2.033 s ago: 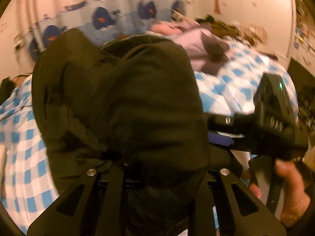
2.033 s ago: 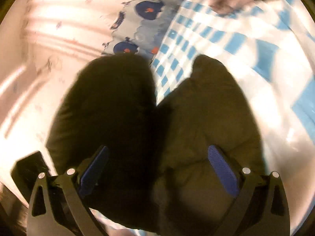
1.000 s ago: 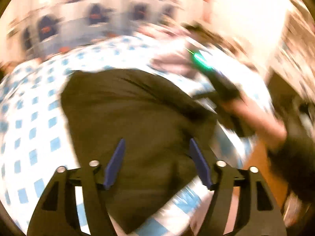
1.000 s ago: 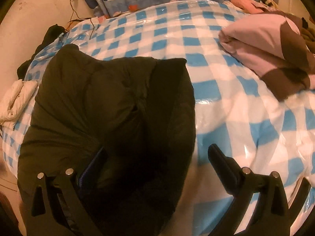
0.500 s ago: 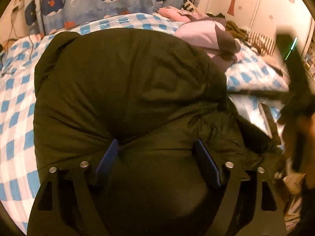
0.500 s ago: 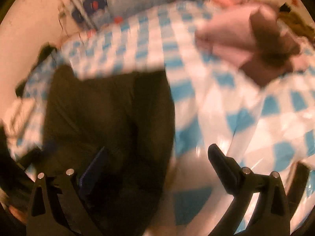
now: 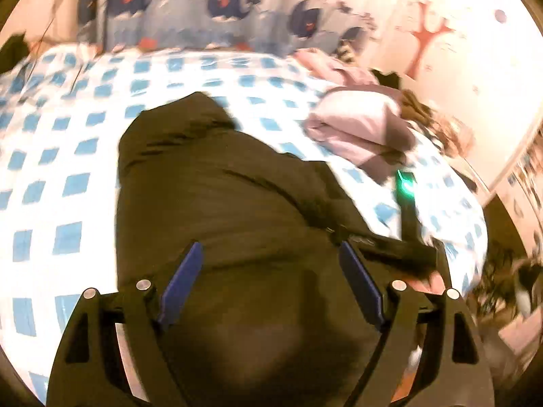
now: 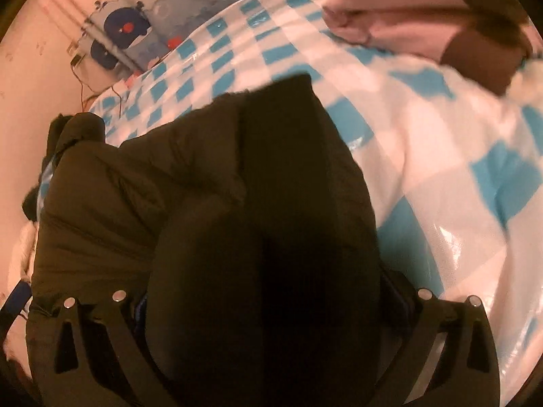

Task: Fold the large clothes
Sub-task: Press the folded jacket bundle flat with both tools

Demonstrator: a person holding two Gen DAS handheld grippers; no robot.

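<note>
A dark olive puffer jacket (image 7: 217, 203) lies on the blue-and-white checked bed cover (image 7: 51, 176). My left gripper (image 7: 268, 281) is open, its blue pads (image 7: 183, 278) spread just above the jacket's near part. The right gripper shows in the left wrist view (image 7: 407, 217) at the jacket's right edge, with a green light. In the right wrist view the jacket (image 8: 135, 196) bulges up between the wide-set arms of my right gripper (image 8: 264, 308) and hides both fingertips, so I cannot tell if they grip it.
A folded pink and brown garment (image 7: 359, 132) lies on the bed to the right of the jacket, also in the right wrist view (image 8: 424, 17). A whale-print curtain (image 7: 217, 10) hangs behind the bed. More clothes (image 7: 437, 125) are piled at the far right.
The left gripper has pulled back, so more bed shows around the jacket. The right gripper has moved in low over the jacket, and fabric now covers its fingers.
</note>
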